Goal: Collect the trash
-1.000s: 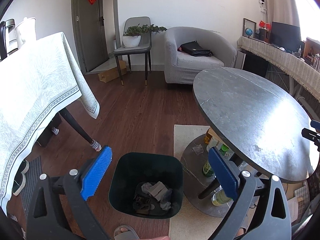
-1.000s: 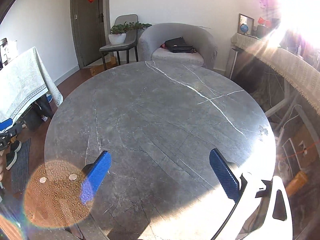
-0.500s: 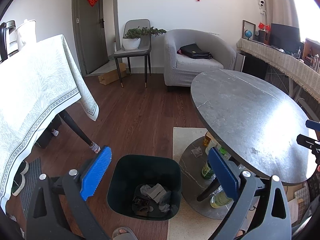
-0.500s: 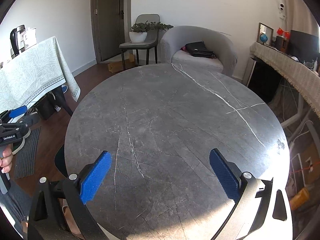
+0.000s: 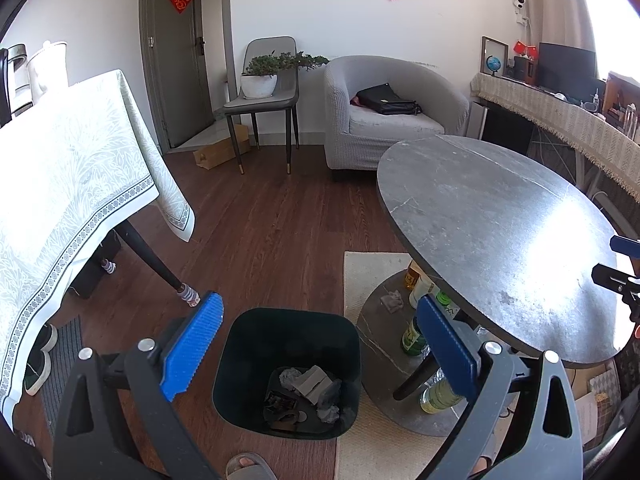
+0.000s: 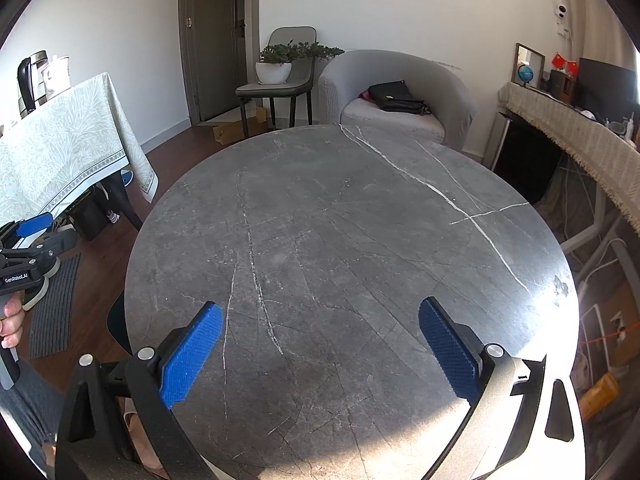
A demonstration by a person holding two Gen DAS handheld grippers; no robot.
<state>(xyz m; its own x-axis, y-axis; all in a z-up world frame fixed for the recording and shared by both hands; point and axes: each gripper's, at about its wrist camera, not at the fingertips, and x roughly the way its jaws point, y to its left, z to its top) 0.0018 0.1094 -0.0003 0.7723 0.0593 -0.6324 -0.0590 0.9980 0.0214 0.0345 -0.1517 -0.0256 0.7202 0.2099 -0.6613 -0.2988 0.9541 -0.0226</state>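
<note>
Both ribbed-padded grippers [image 5: 318,336] [image 6: 320,346] gape empty; crumpled paper [image 5: 306,380] fills the dark bin [image 5: 256,344].

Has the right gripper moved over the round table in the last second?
Yes. The right gripper, tongs open and empty, has pulled back and up from the round table: more of the tabletop and the floor to its left now shows.

**Bin mouth open from above, tabletop bare**

The trash bin [image 5: 288,364] stands uncovered on the floor, crumpled waste low inside, with free air above its rim. The round table [image 5: 492,236] edge overhangs just to its right; bottles [image 5: 412,336] crowd the pedestal beneath. The draped table [image 5: 72,184] closes off the left
</note>
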